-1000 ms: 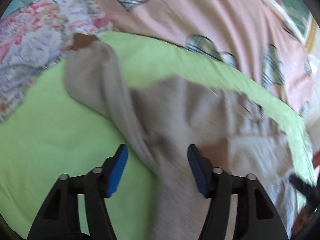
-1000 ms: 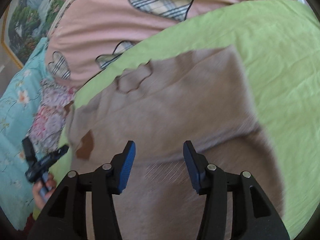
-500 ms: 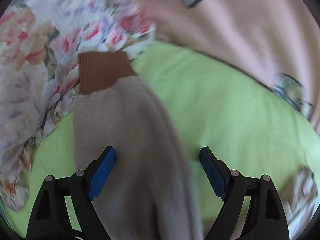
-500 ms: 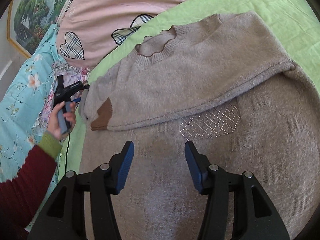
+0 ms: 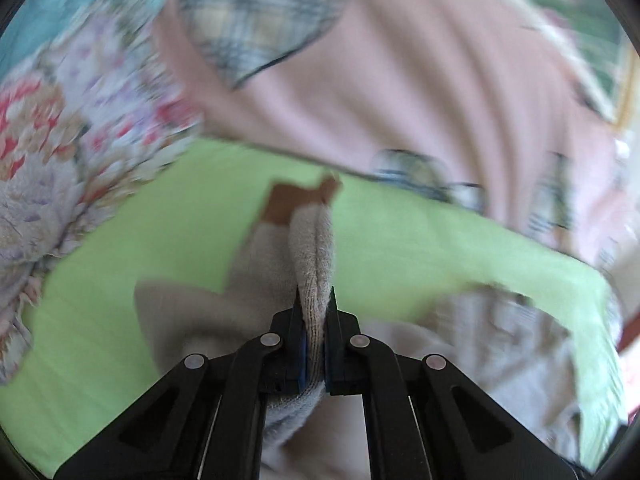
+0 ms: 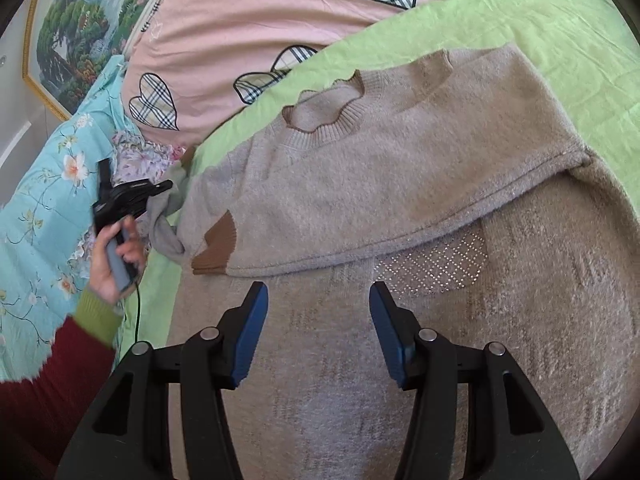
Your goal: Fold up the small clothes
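Left gripper point(image 5: 315, 312): clamped on sleeve point(image 5: 314, 256), brown cuff beyond tips | sweater point(image 6: 400, 168): flat on green sheet point(image 6: 560, 32) | right gripper point(image 6: 316, 320): jaws apart, above sweater's lower body.

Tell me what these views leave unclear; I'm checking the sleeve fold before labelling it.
- Sweater hem: right wrist view, cut off by the bottom edge and right gripper.
- Sleeve inside the left gripper: left wrist view, hidden by the pads.
- Sleeve cuff: left wrist view, blurred.
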Demonstrator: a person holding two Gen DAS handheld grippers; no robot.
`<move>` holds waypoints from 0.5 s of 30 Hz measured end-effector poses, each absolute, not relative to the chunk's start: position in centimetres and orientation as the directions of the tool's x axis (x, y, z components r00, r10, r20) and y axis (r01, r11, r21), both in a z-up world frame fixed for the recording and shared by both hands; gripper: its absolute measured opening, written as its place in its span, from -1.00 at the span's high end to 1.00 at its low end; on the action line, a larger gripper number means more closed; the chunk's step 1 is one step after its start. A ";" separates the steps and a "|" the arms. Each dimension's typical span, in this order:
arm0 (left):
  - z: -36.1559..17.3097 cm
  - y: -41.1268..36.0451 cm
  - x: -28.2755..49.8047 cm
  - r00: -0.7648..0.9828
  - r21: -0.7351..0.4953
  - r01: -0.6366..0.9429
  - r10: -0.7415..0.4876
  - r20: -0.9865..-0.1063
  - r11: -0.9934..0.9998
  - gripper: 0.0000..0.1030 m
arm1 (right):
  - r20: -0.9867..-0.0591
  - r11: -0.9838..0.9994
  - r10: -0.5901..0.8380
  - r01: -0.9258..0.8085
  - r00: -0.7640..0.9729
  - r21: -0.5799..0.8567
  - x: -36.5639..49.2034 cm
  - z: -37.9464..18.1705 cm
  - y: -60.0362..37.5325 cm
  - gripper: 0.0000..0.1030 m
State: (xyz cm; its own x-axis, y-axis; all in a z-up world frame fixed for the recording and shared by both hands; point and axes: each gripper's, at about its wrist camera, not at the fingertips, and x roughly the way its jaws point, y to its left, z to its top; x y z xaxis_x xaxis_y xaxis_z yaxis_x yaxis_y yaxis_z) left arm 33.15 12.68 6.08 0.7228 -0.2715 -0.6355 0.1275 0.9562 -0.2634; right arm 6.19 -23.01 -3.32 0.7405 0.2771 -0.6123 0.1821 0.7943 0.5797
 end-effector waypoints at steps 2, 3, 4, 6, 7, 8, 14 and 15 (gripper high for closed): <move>7.3 9.4 30.1 0.722 -0.287 0.216 -0.351 -0.597 0.933 0.94 | -0.604 0.786 0.268 0.192 0.751 0.588 5.7 -3.2 -23.4 -0.05; 7.7 7.7 28.6 0.715 -0.297 0.261 -0.391 -0.580 0.918 0.94 | -0.601 0.783 0.264 0.197 0.754 0.591 5.6 -3.2 -23.6 -0.05; 8.0 6.0 27.3 0.709 -0.304 0.302 -0.426 -0.562 0.904 0.94 | -0.599 0.778 0.257 0.205 0.758 0.593 5.3 -3.1 -23.9 -0.05; 8.3 2.8 25.5 0.688 -0.309 0.372 -0.483 -0.541 0.875 0.94 | -0.596 0.770 0.243 0.222 0.765 0.599 4.9 -3.1 -24.6 -0.05; 8.2 1.1 24.6 0.674 -0.303 0.410 -0.510 -0.534 0.860 0.94 | -0.594 0.765 0.235 0.231 0.769 0.602 4.6 -3.1 -25.0 -0.05; 7.9 -0.8 23.5 0.661 -0.289 0.447 -0.531 -0.530 0.846 0.94 | -0.592 0.759 0.226 0.241 0.774 0.605 4.3 -3.2 -25.5 -0.05; 2.3 -8.8 21.9 0.540 -0.259 0.538 -0.565 -0.624 0.802 0.92 | -0.591 0.720 0.201 0.292 0.781 0.630 3.3 -3.7 -27.9 -0.05; 1.4 -9.4 21.7 0.527 -0.254 0.540 -0.557 -0.641 0.803 0.91 | -0.593 0.718 0.200 0.295 0.780 0.630 3.2 -3.8 -28.1 -0.05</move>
